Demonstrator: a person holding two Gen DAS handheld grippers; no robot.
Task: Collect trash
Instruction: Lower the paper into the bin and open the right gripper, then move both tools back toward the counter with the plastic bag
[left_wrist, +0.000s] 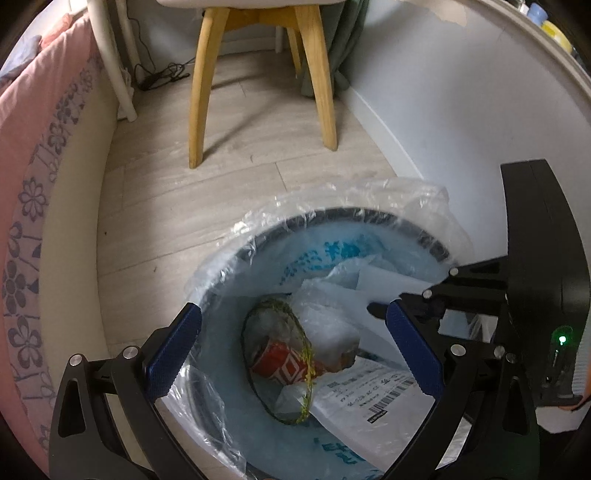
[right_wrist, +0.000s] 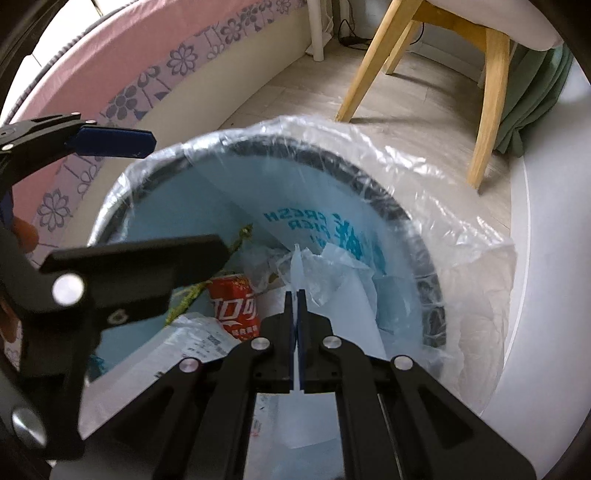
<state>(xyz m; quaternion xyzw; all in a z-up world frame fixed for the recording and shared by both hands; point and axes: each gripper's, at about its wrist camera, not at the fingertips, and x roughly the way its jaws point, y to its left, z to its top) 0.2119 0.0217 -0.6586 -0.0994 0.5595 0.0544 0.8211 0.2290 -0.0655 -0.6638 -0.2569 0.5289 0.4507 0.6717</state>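
A round bin (left_wrist: 236, 251) (right_wrist: 424, 236) lined with a clear bag stands on the floor. It holds a blue printed bag, a red can (left_wrist: 284, 365) (right_wrist: 236, 302), crumpled clear plastic (left_wrist: 325, 317) and a white labelled mailer (left_wrist: 373, 395). My left gripper (left_wrist: 293, 347) (right_wrist: 186, 195) hangs open over the bin mouth, with nothing between its blue pads (left_wrist: 173, 350). My right gripper (right_wrist: 295, 293) (left_wrist: 373, 308) is shut on a thin white sheet (right_wrist: 297, 258) (left_wrist: 391, 280), which points down into the bin.
A wooden chair's legs (left_wrist: 321, 92) (right_wrist: 487, 110) stand just behind the bin. A bed with a pink flowered cover (left_wrist: 33, 184) (right_wrist: 122, 74) runs along the left. A white wall (left_wrist: 461, 110) and a green curtain (right_wrist: 532, 110) close the right side. Cables (left_wrist: 162, 74) lie at the back.
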